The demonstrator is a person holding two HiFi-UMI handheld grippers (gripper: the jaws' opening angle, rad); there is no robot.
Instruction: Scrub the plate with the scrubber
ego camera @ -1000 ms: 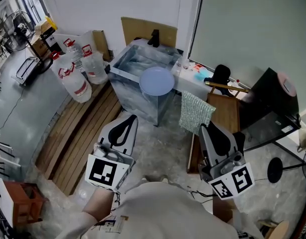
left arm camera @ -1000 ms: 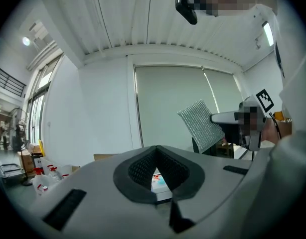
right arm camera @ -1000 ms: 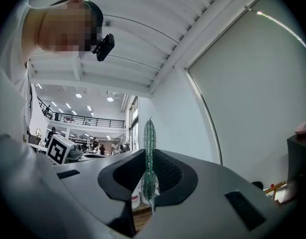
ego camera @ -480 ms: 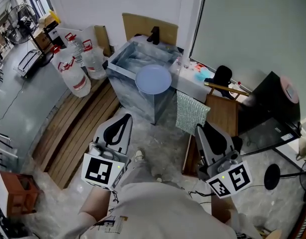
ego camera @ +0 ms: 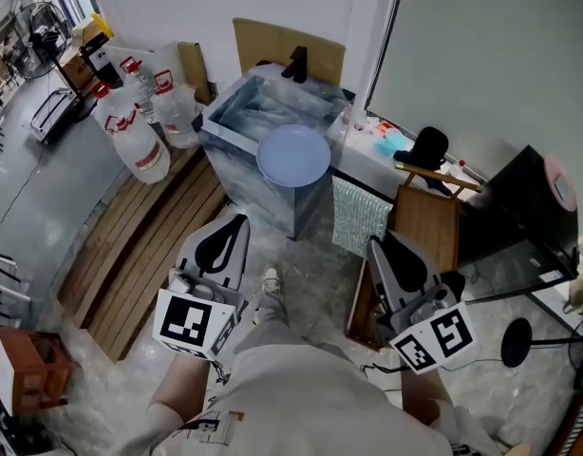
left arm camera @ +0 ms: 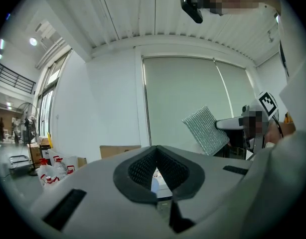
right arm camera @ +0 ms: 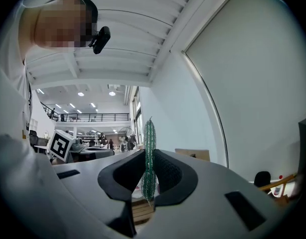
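A pale green roller blind [ego camera: 481, 55] fills the far wall on the right, and a slatted wooden platform [ego camera: 144, 245] runs along the floor on the left. On the platform's far end stand clear water jugs [ego camera: 144, 150] with red caps. Between them sits a box-shaped, clear-walled tank [ego camera: 249, 141] with a black faucet [ego camera: 296, 65] at its back and a sheet of cardboard [ego camera: 287, 50] behind it. A low white tabletop [ego camera: 367, 155] with small bottles joins the tank's right side, and a wooden stand [ego camera: 426, 221] is just beside the right tongs [ego camera: 375, 243]. The plate [ego camera: 293, 155] is a plain, pale blue round disc. It lies face up over the tank's near corner, ahead of both tongs and well apart from them. The left tongs [ego camera: 238, 218] point level at the tank, pressed together with nothing between them. The right tongs are clamped on the scrubber [ego camera: 360, 217], a flat square of silvery-green mesh. It stands up on edge from the tips and hides part of the tabletop's front. From the right gripper view it is a thin glittering strip.
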